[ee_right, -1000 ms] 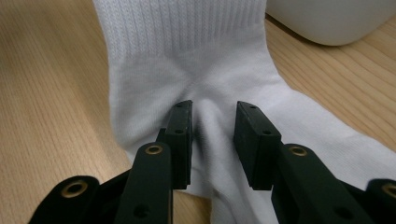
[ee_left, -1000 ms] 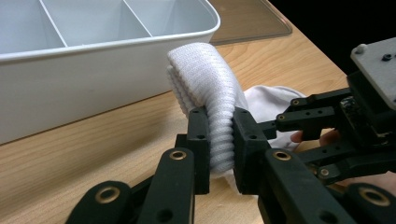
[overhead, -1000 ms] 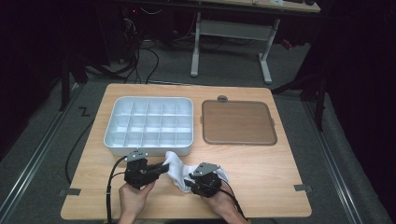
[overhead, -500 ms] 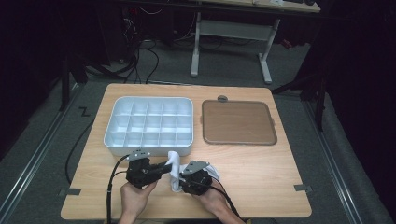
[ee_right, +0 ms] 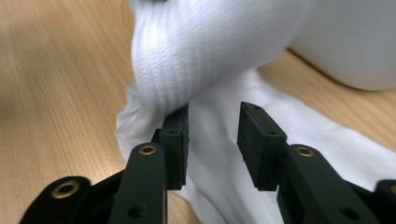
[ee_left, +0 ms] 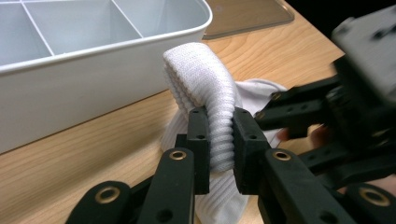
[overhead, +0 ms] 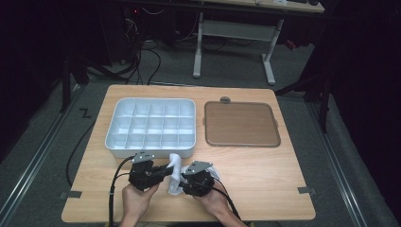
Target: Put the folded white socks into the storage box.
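Note:
A white ribbed sock lies on the wooden table just in front of the white tray. My left gripper is shut on the sock's ribbed cuff, which arches up and over its jaws. In the high view the left gripper points right and the right gripper faces it from the other side of the sock. The jaws of my right gripper have just been opening. They stand apart over the sock's flat part, and the pads do not press on it. The lifted fold hangs above them.
A white compartment tray sits at the back left, its near wall close behind the sock. A brown flat lid lies to its right, with a small grey round piece at its far edge. A person's hands hold both grippers at the table's front edge.
The sock, spread flat between the grippers earlier, is now bunched and raised on the left gripper. The right gripper has shifted left, closer to the left one.

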`<state>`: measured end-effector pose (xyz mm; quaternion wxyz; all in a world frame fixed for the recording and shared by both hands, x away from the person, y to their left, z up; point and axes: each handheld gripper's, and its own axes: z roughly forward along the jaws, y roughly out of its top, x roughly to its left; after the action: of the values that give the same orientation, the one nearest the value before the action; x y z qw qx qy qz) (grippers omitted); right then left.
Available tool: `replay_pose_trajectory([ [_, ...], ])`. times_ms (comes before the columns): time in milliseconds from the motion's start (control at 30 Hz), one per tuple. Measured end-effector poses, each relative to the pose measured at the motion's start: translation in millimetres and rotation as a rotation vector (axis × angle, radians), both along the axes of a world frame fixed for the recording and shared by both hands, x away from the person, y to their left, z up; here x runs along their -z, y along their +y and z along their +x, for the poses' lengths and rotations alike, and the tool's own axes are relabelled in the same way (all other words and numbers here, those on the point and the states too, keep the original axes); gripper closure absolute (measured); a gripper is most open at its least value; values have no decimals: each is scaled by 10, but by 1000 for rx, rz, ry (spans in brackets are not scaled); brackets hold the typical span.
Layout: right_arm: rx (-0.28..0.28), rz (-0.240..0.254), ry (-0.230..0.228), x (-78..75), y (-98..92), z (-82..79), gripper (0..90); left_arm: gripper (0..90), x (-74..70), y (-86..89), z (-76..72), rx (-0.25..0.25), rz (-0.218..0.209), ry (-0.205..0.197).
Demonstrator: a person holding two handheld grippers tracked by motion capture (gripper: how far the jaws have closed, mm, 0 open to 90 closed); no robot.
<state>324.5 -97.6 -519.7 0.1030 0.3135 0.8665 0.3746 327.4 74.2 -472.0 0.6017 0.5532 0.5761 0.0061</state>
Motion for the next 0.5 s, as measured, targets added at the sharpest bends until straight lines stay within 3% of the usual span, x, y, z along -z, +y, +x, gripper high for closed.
replay_pose_trajectory([
  [233, 76, 57, -29, -169, -346, -78, 623, 795, 21, 1, -3, 3, 28, -1],
  [267, 109, 61, -38, -199, -469, -95, 624, 795, 22, 2, -3, 3, 29, -1],
  [500, 212, 50, -60, -235, -818, -96, 625, 795, 27, -1, -9, 3, 40, 1],
])
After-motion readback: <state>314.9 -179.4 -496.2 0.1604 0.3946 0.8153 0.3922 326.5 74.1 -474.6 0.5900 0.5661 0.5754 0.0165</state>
